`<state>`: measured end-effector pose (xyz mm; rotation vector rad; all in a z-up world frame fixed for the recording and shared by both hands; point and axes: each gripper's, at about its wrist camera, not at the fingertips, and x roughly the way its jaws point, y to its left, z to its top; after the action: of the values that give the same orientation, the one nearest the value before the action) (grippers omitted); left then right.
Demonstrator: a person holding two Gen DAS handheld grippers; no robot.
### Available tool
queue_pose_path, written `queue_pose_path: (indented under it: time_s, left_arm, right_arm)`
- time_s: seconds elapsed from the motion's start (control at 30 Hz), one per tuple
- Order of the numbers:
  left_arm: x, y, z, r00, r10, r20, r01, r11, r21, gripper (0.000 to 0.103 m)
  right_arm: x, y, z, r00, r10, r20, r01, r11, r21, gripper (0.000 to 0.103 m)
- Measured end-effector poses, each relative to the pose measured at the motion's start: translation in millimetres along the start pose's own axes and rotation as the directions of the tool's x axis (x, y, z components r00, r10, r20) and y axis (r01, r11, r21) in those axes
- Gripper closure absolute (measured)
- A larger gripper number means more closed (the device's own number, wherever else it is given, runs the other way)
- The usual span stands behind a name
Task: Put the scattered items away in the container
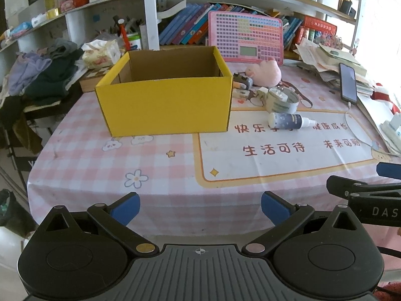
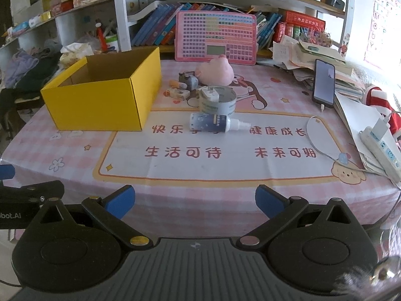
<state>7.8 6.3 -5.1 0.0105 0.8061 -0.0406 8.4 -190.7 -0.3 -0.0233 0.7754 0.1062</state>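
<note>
Near the front edge of the surface (image 2: 200,200), both tongs hover above the pink checked cloth with nothing held or touched. Left tongs (image 1: 200,209): blue-padded fingers spread wide. Right tongs (image 2: 195,204): equally wide apart; their side appears at the right margin of the left view, lettered "DAS…". The left tool's body, at the left margin of the right view, reads "…bot.AI". Yellow cardboard box (image 2: 100,92): open-topped, at the far left, no contents visible. Scattered items lie to its right: spray bottle (image 2: 215,123) on its side, label unreadable; tape roll (image 2: 217,101) just behind, a white plug standing in its ring; pink plush toy (image 2: 215,71); small oddments between toy and box. Printed mat (image 2: 225,148): "生活可待", "未来可期", "健康成长". Phone (image 2: 323,84) leans on papers at right.
</note>
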Motion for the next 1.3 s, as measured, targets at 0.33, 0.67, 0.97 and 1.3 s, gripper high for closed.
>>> queue_pose_path:
  time_s: [0.33,0.67,0.97,1.3]
  left_arm:
    - [0,-2,3,0.999,-0.042,0.006,0.042,0.999,-0.005,0.000]
    - [5,-14,6,0.998,-0.066,0.008,0.065,0.997,0.044,0.000]
    - [32,-44,21,0.990,-0.138,-0.012,0.138,0.986,0.094,0.000]
    - [83,-88,64,0.979,-0.200,-0.038,0.204,0.967,0.152,0.001]
  right_arm:
    - [-2,-2,2,1.000,0.014,0.017,-0.014,1.000,-0.008,0.001]
    - [-1,-11,9,0.998,0.006,0.066,-0.007,1.000,0.015,0.001]
    - [14,-34,26,0.996,0.011,0.089,-0.013,1.000,0.022,0.001]
    - [59,-84,58,0.999,-0.010,0.045,0.007,0.997,0.082,0.001]
